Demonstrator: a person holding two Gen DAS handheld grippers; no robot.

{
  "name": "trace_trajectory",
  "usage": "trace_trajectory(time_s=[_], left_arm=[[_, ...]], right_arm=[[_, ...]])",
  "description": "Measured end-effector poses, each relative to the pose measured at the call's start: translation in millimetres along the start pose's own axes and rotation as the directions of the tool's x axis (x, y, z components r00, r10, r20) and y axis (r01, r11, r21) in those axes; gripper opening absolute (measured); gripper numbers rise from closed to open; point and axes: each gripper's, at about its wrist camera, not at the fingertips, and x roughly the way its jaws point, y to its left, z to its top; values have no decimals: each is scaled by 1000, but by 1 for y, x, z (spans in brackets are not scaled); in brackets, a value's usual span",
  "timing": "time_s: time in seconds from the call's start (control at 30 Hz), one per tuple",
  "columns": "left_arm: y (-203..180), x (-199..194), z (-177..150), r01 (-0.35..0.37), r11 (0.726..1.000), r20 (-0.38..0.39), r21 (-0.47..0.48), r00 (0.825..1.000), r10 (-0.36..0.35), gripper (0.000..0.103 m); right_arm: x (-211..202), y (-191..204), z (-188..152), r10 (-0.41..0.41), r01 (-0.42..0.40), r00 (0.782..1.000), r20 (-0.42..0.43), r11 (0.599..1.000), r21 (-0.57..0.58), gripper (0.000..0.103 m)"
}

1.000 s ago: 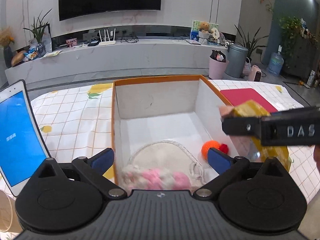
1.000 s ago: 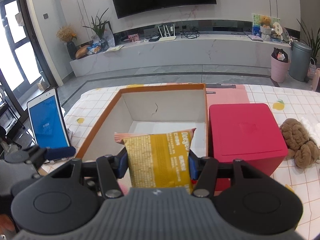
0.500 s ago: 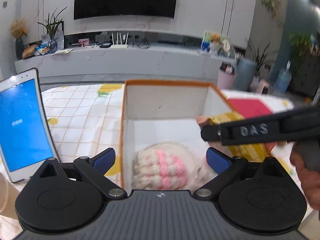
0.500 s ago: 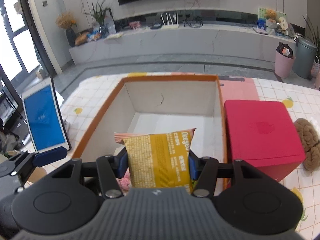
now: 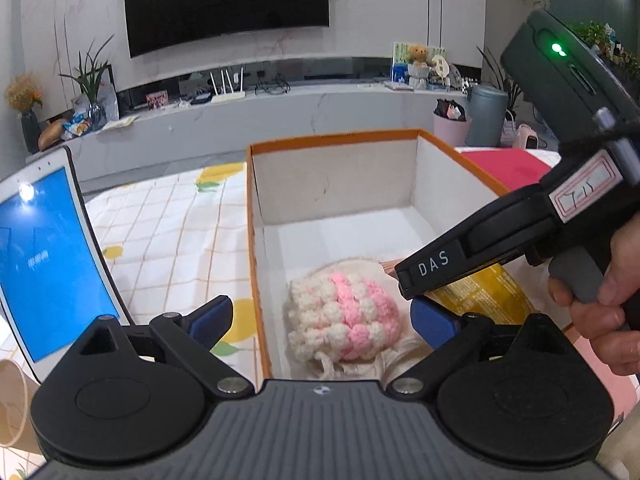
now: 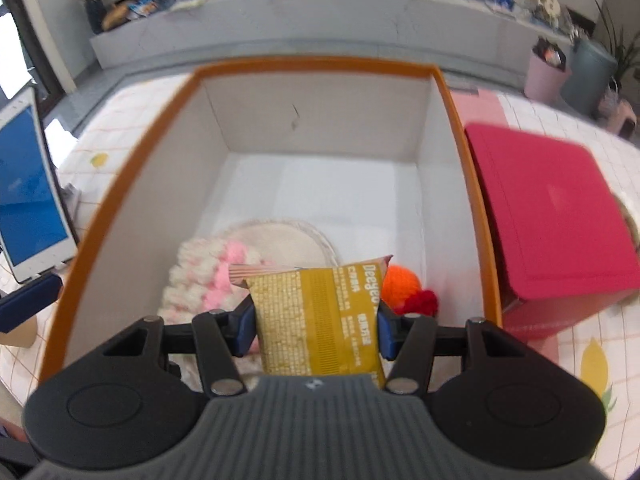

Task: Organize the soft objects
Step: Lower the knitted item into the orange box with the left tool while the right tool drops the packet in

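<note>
Snack packet (image 6: 320,320) now lower inside box (image 6: 316,65)

Yellow snack packet (image 6: 320,320): upright, crimped top edge, clamped at both sides, hanging over near end of orange-rimmed box (image 6: 132,168). Pink-and-white knitted bundle (image 5: 344,316): on box floor, near-left corner, atop cream round mat (image 6: 292,236). Orange ball (image 6: 400,280) with red pompom (image 6: 420,302): near-right corner, touching.
</note>
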Motion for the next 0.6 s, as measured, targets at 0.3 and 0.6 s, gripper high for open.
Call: trace_trajectory(time_s=[0.3, 0.6], left_arm=[[6, 10, -9, 56, 994, -60, -92, 996, -61, 103], [9, 5, -13, 57, 991, -47, -120, 997, -63, 103]], right_arm=[[14, 3, 5, -58, 54, 994, -93, 998, -40, 56], [10, 7, 4, -33, 27, 995, -96, 998, -58, 68]])
